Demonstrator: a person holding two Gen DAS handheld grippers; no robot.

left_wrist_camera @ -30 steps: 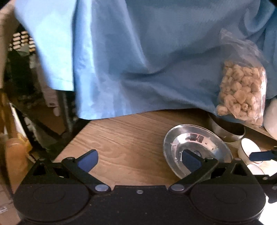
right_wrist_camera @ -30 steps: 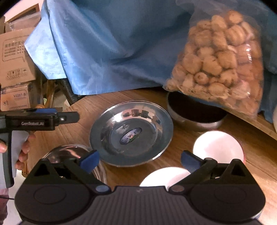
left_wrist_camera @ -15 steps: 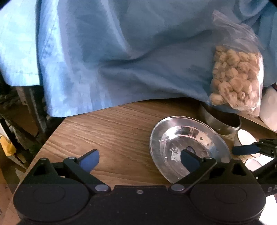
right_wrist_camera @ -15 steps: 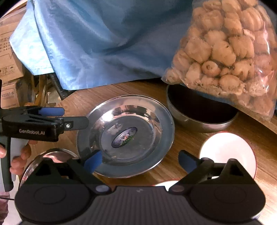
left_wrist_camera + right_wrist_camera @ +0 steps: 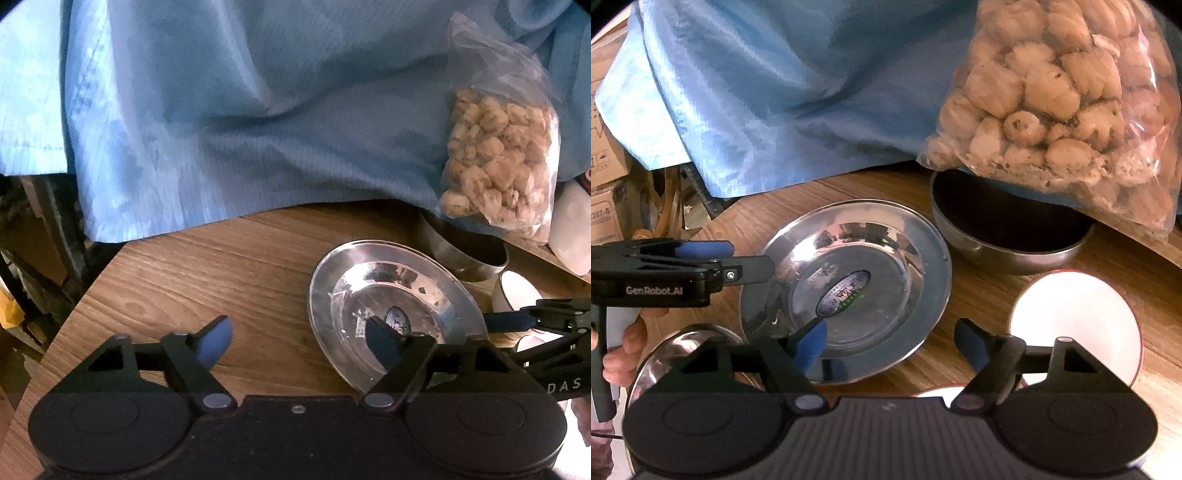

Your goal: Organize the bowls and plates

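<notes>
While both tools are hanging over the wooden table (image 5: 207,266), we are seeing our left gripper (image 5: 301,343) with its jaws spread wide and nothing between them; its right blue pad is sitting over the near part of the steel plate (image 5: 391,291), though we cannot tell whether it is touching. In the right wrist view, the steel plate (image 5: 849,280) is lying flat near the table's middle, a printed sticker showing at its centre. Our right gripper (image 5: 892,347) is likewise gaping and holding nothing, its left pad overlapping the plate's near rim and its right pad hovering over bare wood beside the white bowl (image 5: 1078,325). That bowl, red-rimmed, is sitting just right of the plate, and a 2nd white dish (image 5: 938,392) is peeking out below, mostly hidden by the gripper body. Behind the plate, a dark-lined metal bowl (image 5: 1008,236) is resting under a clear bag of pale lumps (image 5: 1060,96), which is leaning on the blue cloth (image 5: 783,81). At lower left, another shiny steel dish (image 5: 683,350) is showing beneath the left gripper (image 5: 738,262), seen side-on there with our hand (image 5: 620,354) gripping its handle.
</notes>
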